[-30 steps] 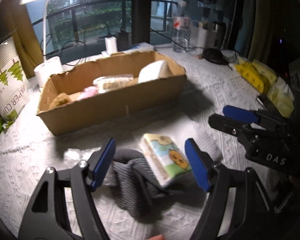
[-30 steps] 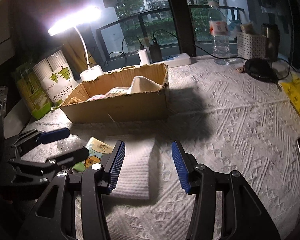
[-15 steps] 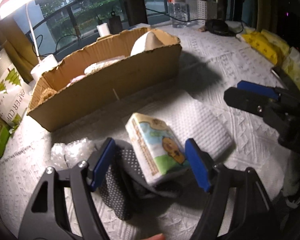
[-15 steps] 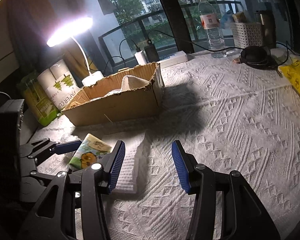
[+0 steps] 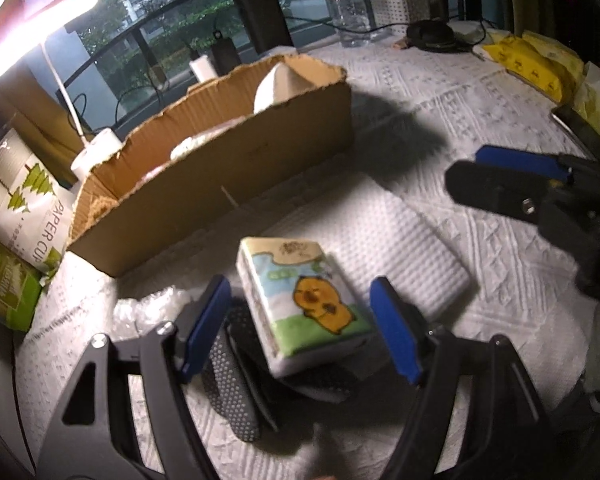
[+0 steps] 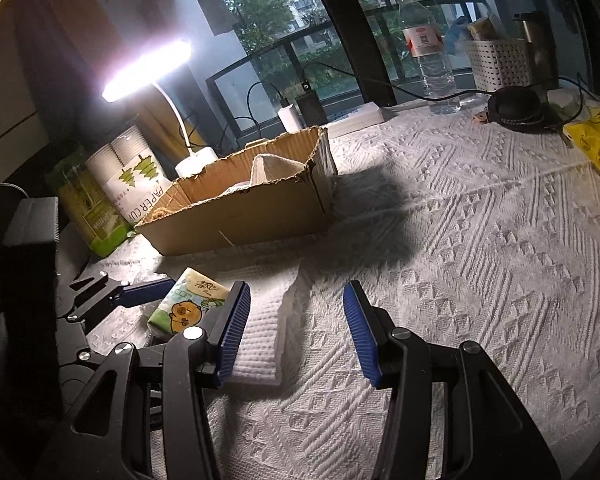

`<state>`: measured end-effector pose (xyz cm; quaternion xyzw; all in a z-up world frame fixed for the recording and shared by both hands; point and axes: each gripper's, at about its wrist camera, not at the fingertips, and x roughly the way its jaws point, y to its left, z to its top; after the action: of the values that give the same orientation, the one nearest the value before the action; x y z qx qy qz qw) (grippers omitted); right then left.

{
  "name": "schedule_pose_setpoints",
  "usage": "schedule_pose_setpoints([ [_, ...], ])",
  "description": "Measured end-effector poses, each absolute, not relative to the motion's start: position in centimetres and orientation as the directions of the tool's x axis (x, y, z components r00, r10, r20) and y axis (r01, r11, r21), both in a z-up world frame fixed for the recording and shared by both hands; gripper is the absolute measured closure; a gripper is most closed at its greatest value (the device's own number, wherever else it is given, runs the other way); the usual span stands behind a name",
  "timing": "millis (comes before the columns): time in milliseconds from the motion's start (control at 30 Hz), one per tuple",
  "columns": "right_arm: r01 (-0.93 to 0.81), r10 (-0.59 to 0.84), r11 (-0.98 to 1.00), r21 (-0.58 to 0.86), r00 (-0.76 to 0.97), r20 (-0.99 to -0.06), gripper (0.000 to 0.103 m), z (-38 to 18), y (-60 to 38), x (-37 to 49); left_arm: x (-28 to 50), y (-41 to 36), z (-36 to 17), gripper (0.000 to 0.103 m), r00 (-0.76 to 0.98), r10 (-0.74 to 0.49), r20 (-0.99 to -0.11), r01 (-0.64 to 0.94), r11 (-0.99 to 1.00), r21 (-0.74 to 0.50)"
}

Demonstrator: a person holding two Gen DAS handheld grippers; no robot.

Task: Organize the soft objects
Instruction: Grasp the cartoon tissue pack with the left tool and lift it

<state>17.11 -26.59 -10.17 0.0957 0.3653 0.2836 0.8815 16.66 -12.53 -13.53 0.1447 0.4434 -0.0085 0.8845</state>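
We saw the tissue pack (image 5: 304, 300) lying lengthwise between our spread, empty left gripper (image 5: 300, 332) jaws, lower centre; right gripper (image 6: 296, 328) also gaped empty.

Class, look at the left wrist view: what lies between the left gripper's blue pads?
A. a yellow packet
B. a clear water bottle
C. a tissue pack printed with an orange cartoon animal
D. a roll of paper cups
C: the tissue pack with the orange animal lies between the open pads of the left gripper, resting on a dark dotted cloth.
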Motion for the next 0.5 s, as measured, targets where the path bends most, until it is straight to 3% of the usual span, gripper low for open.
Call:
schedule_pose_setpoints([
  [133, -0.427, 0.566, 0.823, 0.374, 0.571, -0.594, 0.052, -10.2, -26.5, 17.2, 16.5, -12.2, -13.4, 0.030, 0.612, 0.094, -0.785, 0.155, 0.959, 0.236],
  [267, -0.423, 0.559, 0.828, 0.369, 0.573, -0.599, 0.052, -10.3, -26.4, 17.3, 16.3, -11.8, -13.0, 0.049, 0.618, 0.071, -0.783, 0.162, 0.963, 0.215],
  [500, -0.422, 0.537, 0.841, 0.339, 0.569, -0.623, 0.052, -10.3, -25.8, 17.3, 15.8, -10.6, -11.9, 0.054, 0.634, 0.005, -0.774, 0.172, 0.974, 0.147],
])
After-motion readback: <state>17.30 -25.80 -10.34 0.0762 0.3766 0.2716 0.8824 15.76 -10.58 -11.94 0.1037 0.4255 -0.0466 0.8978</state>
